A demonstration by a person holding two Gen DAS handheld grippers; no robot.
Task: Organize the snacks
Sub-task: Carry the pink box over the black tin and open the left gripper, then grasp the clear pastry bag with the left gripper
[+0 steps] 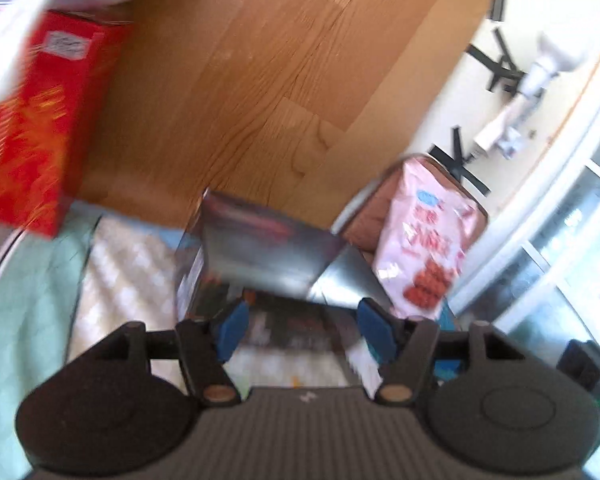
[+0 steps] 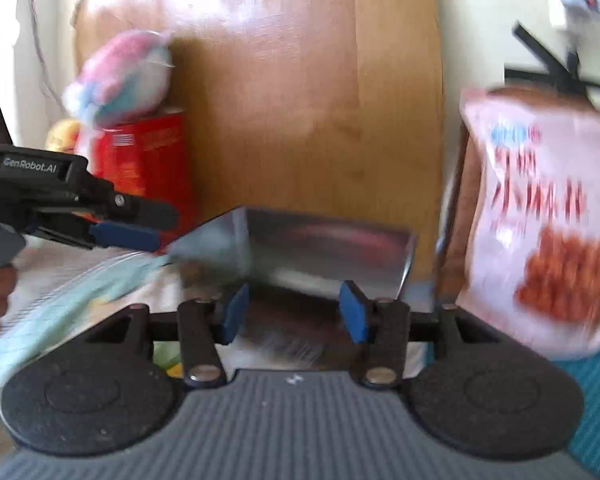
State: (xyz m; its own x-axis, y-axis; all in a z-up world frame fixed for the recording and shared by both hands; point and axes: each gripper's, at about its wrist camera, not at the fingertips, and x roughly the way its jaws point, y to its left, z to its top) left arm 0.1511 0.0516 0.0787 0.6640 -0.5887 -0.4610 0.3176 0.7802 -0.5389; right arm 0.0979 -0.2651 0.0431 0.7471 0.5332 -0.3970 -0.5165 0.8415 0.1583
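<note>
The dark glossy snack box (image 2: 312, 248) stands near, between the red box (image 2: 148, 160) at far left and the pink snack bag (image 2: 540, 216) at right. The right gripper (image 2: 294, 314) straddles it, fingers spread; the left gripper (image 1: 306, 330) is likewise open. Close squarely on the box's side walls before lifting.

"GenRobot.AI" is printed in pale letters on the black body of the left gripper (image 2: 126, 236); other package lettering is blurred beyond reading.
</note>
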